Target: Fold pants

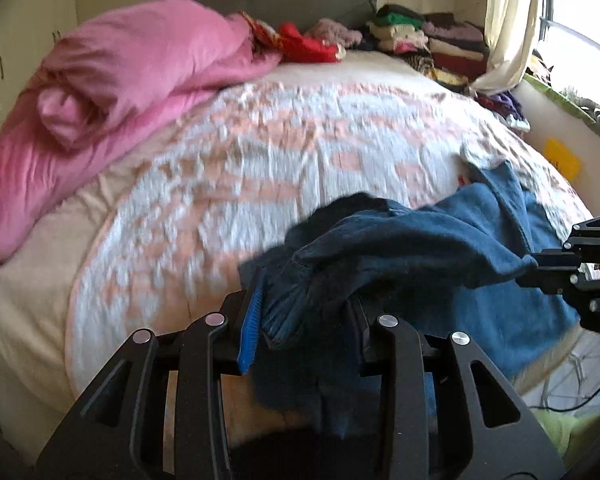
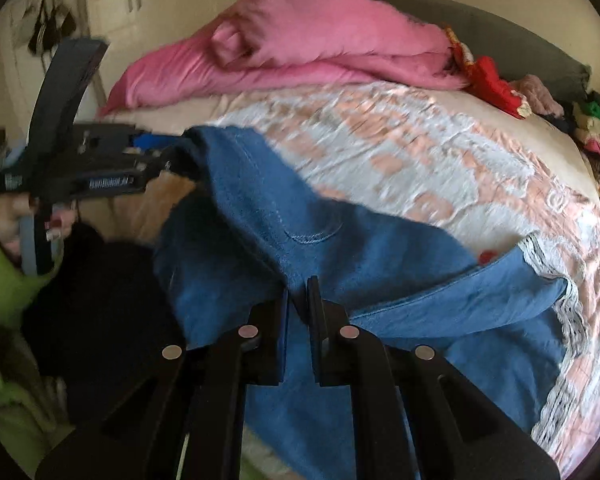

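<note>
Blue pants (image 1: 420,240) hang bunched over the near edge of the bed, held up at two places. My left gripper (image 1: 306,312) is shut on a thick bunch of the pants' ribbed edge; its blue pad shows at the left finger. It also shows in the right wrist view (image 2: 168,164), gripping the pants' left end. My right gripper (image 2: 298,296) is shut on a fold of the pants (image 2: 320,248); it shows at the right edge of the left wrist view (image 1: 536,270). The pants' far end lies on the bedspread.
The bed (image 1: 260,160) has a pink-and-white patterned spread. A pink duvet (image 1: 120,80) is heaped at the far left. Piles of folded clothes (image 1: 420,40) stand by the headboard. A curtain (image 1: 508,24) and window are at the right.
</note>
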The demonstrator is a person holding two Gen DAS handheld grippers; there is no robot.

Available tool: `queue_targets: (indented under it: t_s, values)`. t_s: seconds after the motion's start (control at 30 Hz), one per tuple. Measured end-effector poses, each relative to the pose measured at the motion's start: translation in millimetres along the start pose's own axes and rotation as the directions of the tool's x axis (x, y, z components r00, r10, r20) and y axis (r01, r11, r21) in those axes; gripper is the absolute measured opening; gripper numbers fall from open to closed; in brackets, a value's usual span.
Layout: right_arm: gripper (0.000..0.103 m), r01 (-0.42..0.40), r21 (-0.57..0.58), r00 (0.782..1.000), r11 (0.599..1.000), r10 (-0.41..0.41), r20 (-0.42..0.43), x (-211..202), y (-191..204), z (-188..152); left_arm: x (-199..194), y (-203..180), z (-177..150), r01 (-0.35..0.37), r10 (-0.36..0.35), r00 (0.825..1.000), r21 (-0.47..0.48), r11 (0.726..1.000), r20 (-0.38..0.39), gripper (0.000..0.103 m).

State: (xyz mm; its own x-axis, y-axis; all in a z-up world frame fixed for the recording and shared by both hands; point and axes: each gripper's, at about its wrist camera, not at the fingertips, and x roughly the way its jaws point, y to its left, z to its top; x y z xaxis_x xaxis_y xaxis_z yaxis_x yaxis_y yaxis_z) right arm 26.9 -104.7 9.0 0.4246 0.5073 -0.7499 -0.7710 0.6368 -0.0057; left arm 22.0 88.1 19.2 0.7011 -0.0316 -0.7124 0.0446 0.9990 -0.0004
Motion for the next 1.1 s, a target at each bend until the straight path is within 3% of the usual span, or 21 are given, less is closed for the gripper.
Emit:
queue_targets:
  t_s: [0.27, 0.5, 0.67, 0.87, 1.0, 1.1]
  values:
    - [0.008, -0.077, -0.046, 0.992, 0.996, 0.071, -0.106, 22, 46, -29, -1, 5, -34, -0.027, 0.027, 0.997, -0.004, 1.000, -0.067, 0.027]
    - [0.009, -0.086, -0.021, 0.984, 0.996, 0.081, -0.158, 42, 53, -37, -7, 18, -52, -0.003, -0.003, 0.992, -0.047, 0.999, -0.123, 0.037]
    - [0.009, -0.095, -0.028, 0.985, 0.995, 0.090, -0.146, 40, 55, -37, -33, 30, -64, -0.007, -0.004, 0.994, -0.105, 0.994, -0.110, 0.038]
    - [0.011, -0.129, -0.006, 0.979, 0.992, 0.126, -0.158, 43, 60, -41, -48, 9, -31, 0.055, -0.057, 0.998, -0.073, 0.996, -0.021, 0.038]
    - [0.012, -0.178, 0.005, 0.976, 0.984, 0.177, -0.123, 25, 59, -38, -8, -13, -24, 0.047, -0.048, 0.993, -0.011, 0.999, -0.106, 0.038]
    - [0.027, -0.142, -0.007, 0.989, 0.990, 0.141, -0.036, 5, 53, -27, 13, -17, -33, 0.045, -0.045, 0.986, -0.005, 0.999, -0.163, 0.038]
